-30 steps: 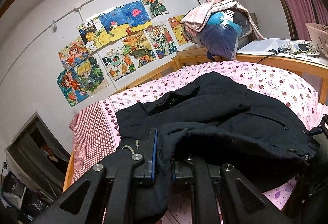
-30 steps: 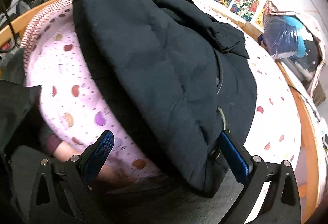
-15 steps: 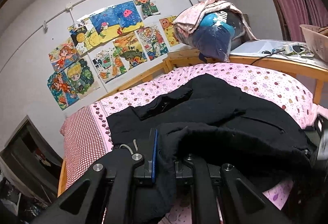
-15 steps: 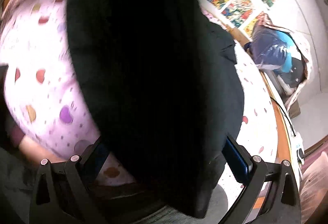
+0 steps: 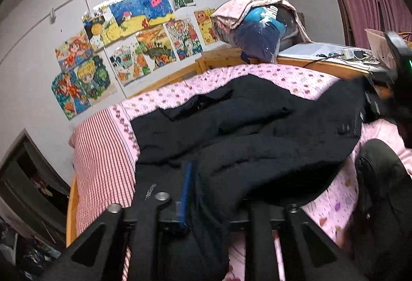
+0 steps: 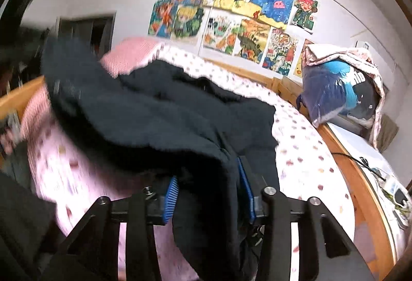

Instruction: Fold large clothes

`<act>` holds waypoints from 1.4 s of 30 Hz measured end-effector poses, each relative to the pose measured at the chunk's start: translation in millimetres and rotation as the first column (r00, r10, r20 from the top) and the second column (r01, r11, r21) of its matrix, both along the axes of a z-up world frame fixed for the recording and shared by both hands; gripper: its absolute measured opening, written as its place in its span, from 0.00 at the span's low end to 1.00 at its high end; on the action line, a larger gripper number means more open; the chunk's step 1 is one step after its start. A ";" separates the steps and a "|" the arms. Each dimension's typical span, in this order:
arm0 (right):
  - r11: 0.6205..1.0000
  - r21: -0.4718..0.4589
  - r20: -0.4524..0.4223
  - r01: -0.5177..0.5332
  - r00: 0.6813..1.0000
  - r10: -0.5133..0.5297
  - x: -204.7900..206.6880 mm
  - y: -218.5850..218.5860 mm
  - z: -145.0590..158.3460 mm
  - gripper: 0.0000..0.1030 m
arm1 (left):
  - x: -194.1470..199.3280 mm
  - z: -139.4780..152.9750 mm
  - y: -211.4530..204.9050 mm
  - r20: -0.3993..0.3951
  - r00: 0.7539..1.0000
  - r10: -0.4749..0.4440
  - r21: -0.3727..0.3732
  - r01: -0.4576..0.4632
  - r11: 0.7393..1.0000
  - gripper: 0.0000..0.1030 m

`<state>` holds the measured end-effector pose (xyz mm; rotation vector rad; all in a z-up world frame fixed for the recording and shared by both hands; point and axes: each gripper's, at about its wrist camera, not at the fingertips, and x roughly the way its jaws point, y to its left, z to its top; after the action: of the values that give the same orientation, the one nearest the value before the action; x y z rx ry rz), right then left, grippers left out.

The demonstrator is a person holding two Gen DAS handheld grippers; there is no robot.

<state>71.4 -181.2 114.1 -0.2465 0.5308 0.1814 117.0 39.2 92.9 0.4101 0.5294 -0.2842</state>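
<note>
Your right gripper (image 6: 208, 193) has just been closing: its blue fingers (image 6: 171, 194) now pinch a thick fold of the black coat (image 6: 159, 111), which drapes up and over them. Your left gripper (image 5: 213, 193) has just been opening a little; coat fabric (image 5: 257, 126) lies bunched between its fingers (image 5: 186, 193), with only the left pad in view, so I cannot tell whether they still press it. The rest of the coat sprawls across the bed (image 5: 291, 75), on the pink dotted cover beside a red checked sheet (image 5: 100, 152). Children's drawings (image 5: 134, 41) hang on the wall behind, and a bundle of bedding (image 5: 260, 23) sits at the bed's far corner.
</note>
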 end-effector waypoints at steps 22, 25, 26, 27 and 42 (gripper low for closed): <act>0.981 0.193 -0.026 -0.034 0.999 0.040 95.1 -7.7 44.8 0.18 | -76.5 -63.8 -15.0 -0.044 0.994 -0.102 0.077 0.105 0.991 0.82; 0.979 0.198 -0.028 -0.037 0.999 0.043 91.4 -7.8 45.1 0.18 | -70.0 -72.7 -28.5 -0.017 0.998 -0.062 0.153 0.064 0.986 0.82; 0.980 0.194 -0.026 -0.037 0.999 0.043 90.3 -7.2 44.7 0.18 | -68.6 -74.2 -32.5 -0.003 0.999 -0.050 0.177 0.050 0.983 0.81; 0.981 0.189 -0.023 -0.038 0.999 0.043 89.1 -7.2 44.4 0.18 | -67.1 -74.0 -35.0 0.008 0.999 -0.038 0.195 0.036 0.980 0.74; 0.998 0.060 0.041 -0.033 0.999 0.031 33.6 -17.6 26.4 0.10 | -49.8 -27.9 -5.9 0.158 0.975 0.155 0.025 -0.161 0.987 0.09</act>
<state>105.0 -198.8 140.5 -0.1992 0.4812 0.2230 67.2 33.3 65.0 0.4208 0.4124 -0.0878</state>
